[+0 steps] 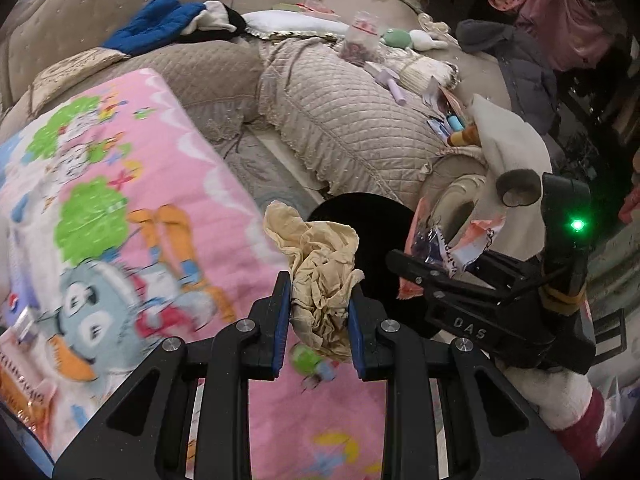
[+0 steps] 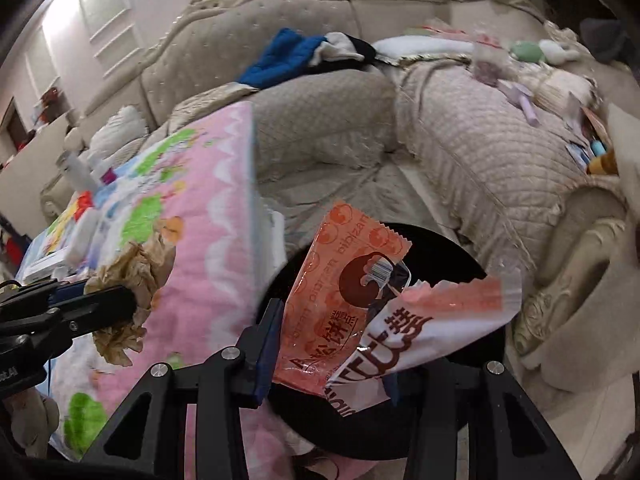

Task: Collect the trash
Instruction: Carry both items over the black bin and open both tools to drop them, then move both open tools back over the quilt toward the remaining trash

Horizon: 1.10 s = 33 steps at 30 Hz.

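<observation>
The left claw (image 1: 318,312) is squeezed tight on a crumpled tissue (image 1: 316,264) and the right claw (image 2: 328,352) is pinching an orange wrapper (image 2: 344,292), both just above the black bin (image 2: 440,248), with the right claw nearer it.

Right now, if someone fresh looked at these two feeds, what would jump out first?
The bright pink cartoon blanket filling the left of both views. Next, the trash in each grip: the left gripper is shut on a crumpled beige tissue, and the right gripper is shut on an orange snack wrapper. Both hang near a round black bin in front of the cluttered beige sofa.
</observation>
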Each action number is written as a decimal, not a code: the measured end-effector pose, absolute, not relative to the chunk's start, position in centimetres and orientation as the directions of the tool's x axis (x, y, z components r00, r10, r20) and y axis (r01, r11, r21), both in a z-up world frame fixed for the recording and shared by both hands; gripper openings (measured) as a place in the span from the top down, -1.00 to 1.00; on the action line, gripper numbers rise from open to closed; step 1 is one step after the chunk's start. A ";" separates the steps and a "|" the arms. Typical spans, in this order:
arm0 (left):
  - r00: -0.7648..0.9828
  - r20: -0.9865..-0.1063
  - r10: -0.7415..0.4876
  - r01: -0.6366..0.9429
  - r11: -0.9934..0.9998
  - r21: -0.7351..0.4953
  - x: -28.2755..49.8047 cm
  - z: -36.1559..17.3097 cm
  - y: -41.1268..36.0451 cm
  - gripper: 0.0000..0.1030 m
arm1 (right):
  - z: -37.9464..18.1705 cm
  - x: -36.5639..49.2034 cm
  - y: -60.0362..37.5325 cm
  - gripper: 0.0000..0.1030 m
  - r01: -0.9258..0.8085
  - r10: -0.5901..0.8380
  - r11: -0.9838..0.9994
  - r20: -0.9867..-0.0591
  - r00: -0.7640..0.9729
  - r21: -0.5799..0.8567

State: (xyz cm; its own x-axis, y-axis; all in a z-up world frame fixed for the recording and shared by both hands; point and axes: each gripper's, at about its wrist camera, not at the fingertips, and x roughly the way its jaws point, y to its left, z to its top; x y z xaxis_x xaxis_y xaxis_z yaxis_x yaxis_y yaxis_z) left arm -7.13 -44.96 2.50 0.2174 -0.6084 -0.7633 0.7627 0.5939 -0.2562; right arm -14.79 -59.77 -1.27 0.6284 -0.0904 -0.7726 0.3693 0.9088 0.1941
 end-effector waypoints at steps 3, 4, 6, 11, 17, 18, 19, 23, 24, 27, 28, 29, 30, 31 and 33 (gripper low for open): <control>0.217 -0.759 -0.614 0.771 0.585 -0.252 -7.2 1.9 -46.2 0.53 | -2.1 -14.9 -61.0 0.02 0.398 -0.102 0.896 -0.779 0.618 0.198; 0.214 -0.757 -0.617 0.774 0.580 -0.253 -7.2 1.7 -46.5 0.53 | -2.3 -15.1 -61.3 -0.12 0.405 -0.106 0.893 -0.781 0.615 0.198; 0.207 -0.753 -0.625 0.784 0.567 -0.255 -7.2 1.5 -47.1 0.51 | -2.7 -15.2 -61.9 -0.25 0.419 -0.108 0.885 -0.783 0.612 0.205; 0.190 -0.743 -0.642 0.794 0.546 -0.268 -7.1 0.9 -47.4 0.28 | -3.1 -16.0 -63.1 -0.34 0.455 -0.120 0.862 -0.783 0.611 0.223; 0.130 -0.722 -0.680 0.769 0.529 -0.359 -6.2 0.6 -46.7 0.02 | -3.1 -16.8 -63.5 -0.42 0.478 -0.121 0.844 -0.783 0.611 0.243; 0.129 -0.720 -0.682 0.764 0.531 -0.366 -6.1 0.6 -46.5 -0.04 | -3.1 -16.8 -63.4 -0.42 0.477 -0.121 0.845 -0.782 0.611 0.242; 0.129 -0.716 -0.686 0.760 0.532 -0.373 -6.0 0.7 -46.3 -0.05 | -3.1 -16.9 -63.4 -0.42 0.475 -0.119 0.846 -0.781 0.613 0.243; 0.161 -0.725 -0.669 0.760 0.553 -0.342 -6.1 1.4 -45.1 -0.05 | -2.8 -16.6 -62.5 -0.43 0.459 -0.109 0.853 -0.778 0.619 0.246; 0.178 -0.730 -0.660 0.761 0.563 -0.323 -6.2 1.5 -44.9 -0.05 | -2.7 -16.6 -62.2 -0.43 0.456 -0.108 0.855 -0.777 0.620 0.246; 0.251 -0.742 -0.621 0.753 0.607 -0.253 -6.4 1.8 -43.7 -0.05 | -2.4 -16.2 -61.2 -0.43 0.436 -0.092 0.864 -0.773 0.627 0.251; 0.274 -0.746 -0.607 0.747 0.623 -0.232 -6.4 1.9 -43.2 -0.05 | -2.3 -16.0 -60.8 -0.43 0.426 -0.084 0.869 -0.772 0.630 0.253; 0.289 -0.750 -0.595 0.740 0.636 -0.219 -6.4 1.8 -42.8 -0.05 | -2.2 -15.8 -60.4 -0.43 0.419 -0.080 0.872 -0.772 0.631 0.252; 0.304 -0.755 -0.581 0.731 0.651 -0.206 -6.3 1.8 -42.2 -0.05 | -2.2 -15.6 -59.9 -0.43 0.410 -0.075 0.877 -0.771 0.632 0.251; 0.313 -0.757 -0.573 0.723 0.661 -0.200 -6.1 1.8 -41.7 -0.05 | -2.2 -15.4 -59.3 -0.43 0.401 -0.070 0.882 -0.772 0.632 0.249; 0.340 -0.760 -0.554 0.703 0.686 -0.186 -5.9 1.8 -40.4 -0.05 | -2.1 -14.8 -58.2 -0.43 0.381 -0.056 0.892 -0.775 0.630 0.245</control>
State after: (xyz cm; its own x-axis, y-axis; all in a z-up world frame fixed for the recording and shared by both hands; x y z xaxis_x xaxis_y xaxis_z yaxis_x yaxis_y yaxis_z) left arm -5.91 -40.41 1.79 0.3398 -0.5545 -0.7597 0.7030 0.6863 -0.1865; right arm -14.77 -58.15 -2.07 0.6297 -0.0560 -0.7748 0.3805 0.8918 0.2448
